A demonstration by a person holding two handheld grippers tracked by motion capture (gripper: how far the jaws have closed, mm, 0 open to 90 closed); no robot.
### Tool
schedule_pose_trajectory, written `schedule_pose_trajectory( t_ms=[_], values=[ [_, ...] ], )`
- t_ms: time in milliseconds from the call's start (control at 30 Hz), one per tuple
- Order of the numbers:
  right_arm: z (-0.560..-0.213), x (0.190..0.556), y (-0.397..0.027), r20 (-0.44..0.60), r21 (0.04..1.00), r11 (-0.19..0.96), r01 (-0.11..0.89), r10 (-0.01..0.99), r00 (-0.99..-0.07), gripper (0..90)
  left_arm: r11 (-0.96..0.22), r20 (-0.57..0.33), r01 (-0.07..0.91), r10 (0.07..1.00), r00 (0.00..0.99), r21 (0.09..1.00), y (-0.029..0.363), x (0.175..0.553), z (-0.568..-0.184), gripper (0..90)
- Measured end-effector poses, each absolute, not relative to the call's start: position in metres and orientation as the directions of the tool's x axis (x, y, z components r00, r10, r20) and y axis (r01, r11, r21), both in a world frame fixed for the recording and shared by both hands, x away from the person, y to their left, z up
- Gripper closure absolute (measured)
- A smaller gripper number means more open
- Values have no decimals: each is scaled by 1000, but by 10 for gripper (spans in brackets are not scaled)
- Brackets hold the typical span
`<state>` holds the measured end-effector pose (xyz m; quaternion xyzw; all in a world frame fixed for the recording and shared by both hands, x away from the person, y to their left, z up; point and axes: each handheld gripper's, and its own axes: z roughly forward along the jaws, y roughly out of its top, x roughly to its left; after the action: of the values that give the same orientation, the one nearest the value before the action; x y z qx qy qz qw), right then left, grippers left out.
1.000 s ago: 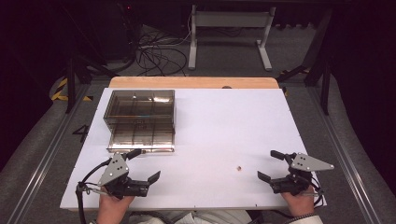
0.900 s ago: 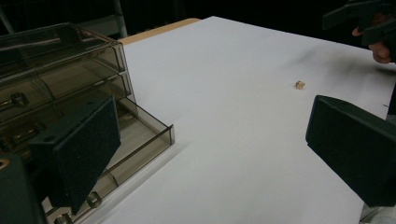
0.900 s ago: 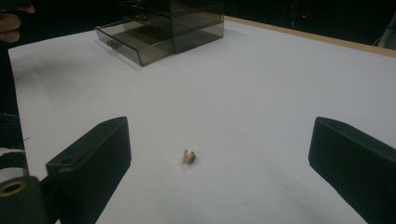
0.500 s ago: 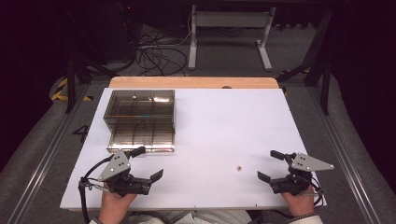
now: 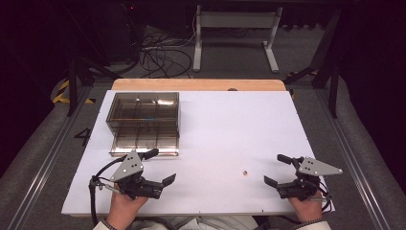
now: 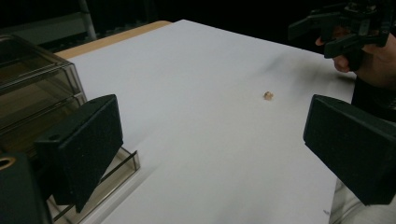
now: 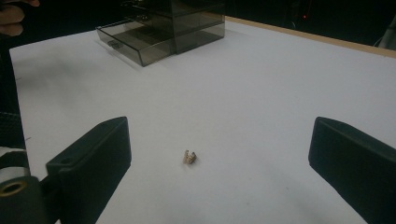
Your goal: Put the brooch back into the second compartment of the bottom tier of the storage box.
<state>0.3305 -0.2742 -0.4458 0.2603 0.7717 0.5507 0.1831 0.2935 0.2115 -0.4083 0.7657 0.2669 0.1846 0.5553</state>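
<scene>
Small bead: one, lay on the white bench, near right, just left of the right hand-held gripper
Handling: likely light, hard, apt to roll; pinch its sides
Hand-held grippers: two, both spread, empty; left hand-held gripper
Drawer box: one, far left

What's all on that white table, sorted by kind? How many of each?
Smoky clear drawer box: 1
Tiny tan object: 1
Hand-held tool: 2, left tool and right tool, both open
Total: 4
</scene>
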Motion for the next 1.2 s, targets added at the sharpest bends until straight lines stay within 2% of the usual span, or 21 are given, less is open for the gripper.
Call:
schedule_pose_trajectory(
  t_ms=[300, 700, 1200],
  values=[
    [-446, 330, -274, 7, 945, 257, 201, 601, -800, 64, -278, 12, 178, 567, 823, 944, 185, 305, -401, 66],
    [-446, 331, -275, 11, 945, 255, 204, 598, -801, 66, -284, 1, 175, 527, 850, 943, 152, 319, -403, 82],
    [-447, 331, -276, 17, 943, 258, 212, 598, -801, 69, -285, -51, 214, 486, 873, 934, 112, 337, -411, 95]
  ],
)
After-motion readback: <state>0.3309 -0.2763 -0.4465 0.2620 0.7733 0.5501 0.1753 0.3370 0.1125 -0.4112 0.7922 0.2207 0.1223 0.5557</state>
